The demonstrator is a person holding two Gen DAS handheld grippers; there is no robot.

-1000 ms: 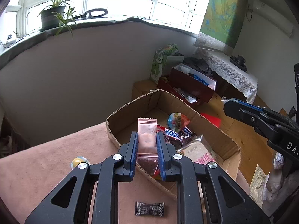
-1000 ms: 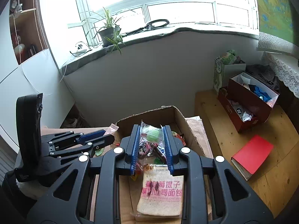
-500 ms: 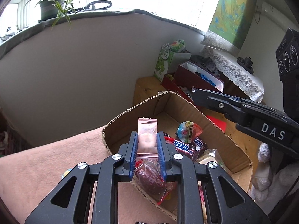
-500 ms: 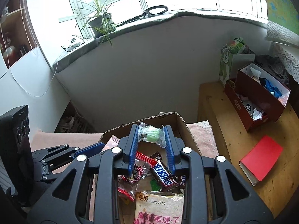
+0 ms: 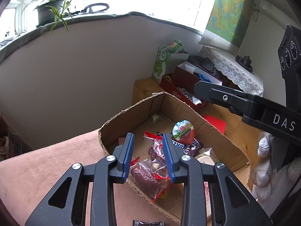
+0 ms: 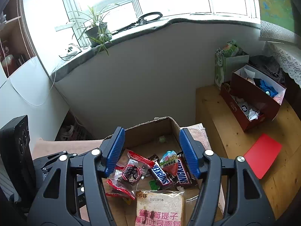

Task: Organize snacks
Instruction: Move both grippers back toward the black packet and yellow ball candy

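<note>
**Opening both grippers over the snack box**

Hovering above the cardboard box point(image 5: 131, 113), the left gripper point(image 5: 148, 155) has its blue pads a little apart and still spreading, with nothing pressed between them; behind the gap lie the red-and-clear wrapped snacks point(image 5: 150, 169) on the box floor. The right gripper point(image 6: 151, 150) stands much wider, its jaws also opening, empty over the same box. In the left wrist view its black arm, lettered DAS, reaches in over the box's far right wall.

Inside the box, near its middle, sit two Snickers bars point(image 6: 169, 173) side by side, with an egg-shaped snack in a colourful wrapper point(image 5: 183, 131) resting on them. Toward the box's near edge lies a packaged bread slice point(image 6: 160, 209) with pink lettering. A small pale green candy point(image 6: 162, 139) lies alone close to the box's far corner. At the box's left inner wall a scrap of pink wrapper point(image 5: 121, 140) shows; it is mostly hidden by the left gripper's finger.

The box rests on a pink cloth point(image 5: 47, 165) covering the bench. Just outside the box's near wall, on the cloth, a small dark wrapped sweet point(image 5: 148, 222) lies at the picture's bottom edge. Beyond the box's right side a red booklet point(image 6: 262, 156) lies on a wooden surface.
</note>
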